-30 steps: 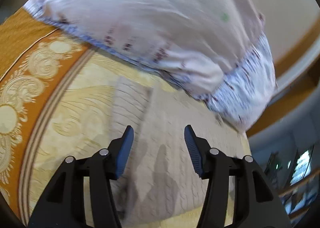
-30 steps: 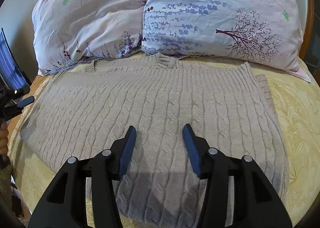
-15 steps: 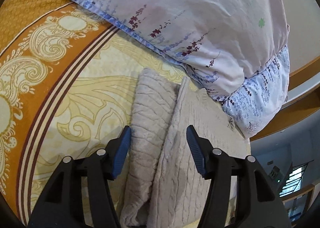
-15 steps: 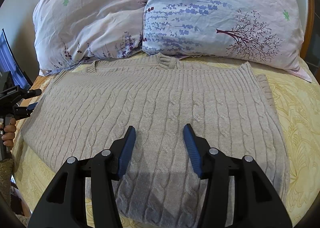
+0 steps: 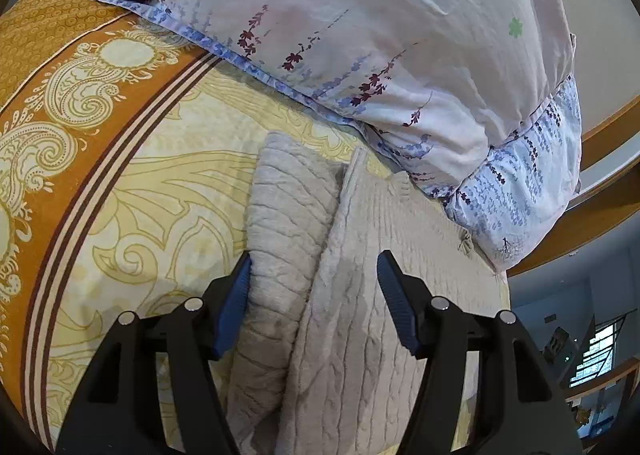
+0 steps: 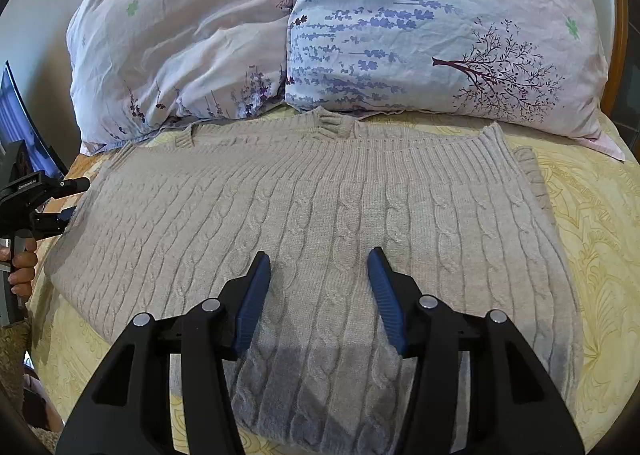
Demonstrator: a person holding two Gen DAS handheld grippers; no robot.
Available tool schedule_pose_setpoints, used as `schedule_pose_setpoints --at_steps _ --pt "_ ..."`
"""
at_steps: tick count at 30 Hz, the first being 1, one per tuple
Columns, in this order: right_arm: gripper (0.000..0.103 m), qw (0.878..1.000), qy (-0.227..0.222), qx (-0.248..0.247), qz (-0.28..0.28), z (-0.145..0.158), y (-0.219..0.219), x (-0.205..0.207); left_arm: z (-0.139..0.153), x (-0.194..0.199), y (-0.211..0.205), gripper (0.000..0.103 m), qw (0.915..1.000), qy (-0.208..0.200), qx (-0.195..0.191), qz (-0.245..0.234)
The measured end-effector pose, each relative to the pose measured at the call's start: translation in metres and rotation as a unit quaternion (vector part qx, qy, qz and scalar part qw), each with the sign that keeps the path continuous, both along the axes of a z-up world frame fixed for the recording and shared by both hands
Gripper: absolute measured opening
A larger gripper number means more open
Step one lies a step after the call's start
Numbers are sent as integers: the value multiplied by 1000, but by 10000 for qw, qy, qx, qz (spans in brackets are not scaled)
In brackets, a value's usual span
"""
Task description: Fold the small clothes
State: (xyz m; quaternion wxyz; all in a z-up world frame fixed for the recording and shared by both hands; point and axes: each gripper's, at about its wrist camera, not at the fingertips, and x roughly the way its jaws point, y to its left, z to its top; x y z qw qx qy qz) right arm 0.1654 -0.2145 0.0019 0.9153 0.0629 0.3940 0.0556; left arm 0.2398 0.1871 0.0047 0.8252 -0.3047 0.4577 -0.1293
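Two hand-held grippers hang over a beige cable-knit sweater (image 6: 320,223) spread flat on a bed (image 6: 600,255), its neckline just short of two floral pillows (image 6: 420,27). The left gripper (image 5: 314,287), its fingers (image 5: 234,307) parted and just now widening, straddles the sweater's folded-in sleeve (image 5: 288,215) at the garment's outer edge; the left pad seems to brush the knit, but nothing is pinched. The right gripper (image 6: 318,287) hovers above the sweater's lower middle, fingers (image 6: 384,295) moderately apart and empty. A person's hand (image 6: 22,267) steadies the left tool at the bed's side. The likely risk: the thick, loose knit may bunch if the left fingers close on only the top layer, leaving the sleeve behind and skewing the fold; a pinch too deep could catch the patterned bedspread (image 5: 120,195) underneath and drag it along
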Motion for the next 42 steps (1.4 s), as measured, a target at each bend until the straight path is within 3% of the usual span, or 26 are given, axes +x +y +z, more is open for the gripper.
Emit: schedule_pose_setpoints --at_steps 2,4,6,9,12,20,26,30,33,37,40,41,42 --pt "54 10000 -1 5 3 0 0 0 0 0 -3 61 10000 -8 31 11" --pt "54 10000 1 16 -4 0 0 0 1 0 -6 53 10000 5 96 10" --pt "54 10000 3 49 -16 1 0 0 -1 1 -10 38 9999 61 96 -2" --pt "55 9999 17 158 -30 2 -1 1 -2 1 -17 28 9998 57 195 -42" --pt "56 9992 33 389 -38 5 -6 -1 3 -1 -21 22 9999 -50 110 -59" --pt "58 9940 -225 1046 -235 20 -37 -15 49 -5 -43 17 9959 -654 -602 -141" --pt "59 9898 -461 1267 -459 31 -65 -28 84 2 -102 16 9863 -1001 -1196 -539" --pt "59 9875 -498 1339 -667 33 -84 -36 91 9 -170 16 9777 -1070 -1475 -1039" --pt "59 9856 -511 1378 -836 32 -98 -44 85 12 -222 16 9727 -1024 -1551 -1390" --pt "59 9813 -480 1570 -1000 29 -115 -51 60 15 -282 17 9709 -740 -1337 -1842" --pt "59 9767 -463 1765 -1127 29 -129 -56 37 15 -310 21 9604 -309 -1568 -2281" --pt "59 9751 -476 1839 -1147 30 -132 -60 35 13 -313 27 9501 -212 -1866 -2491" --pt "59 9734 -493 1919 -1152 31 -136 -62 37 9 -312 45 9436 -210 -1994 -2635"
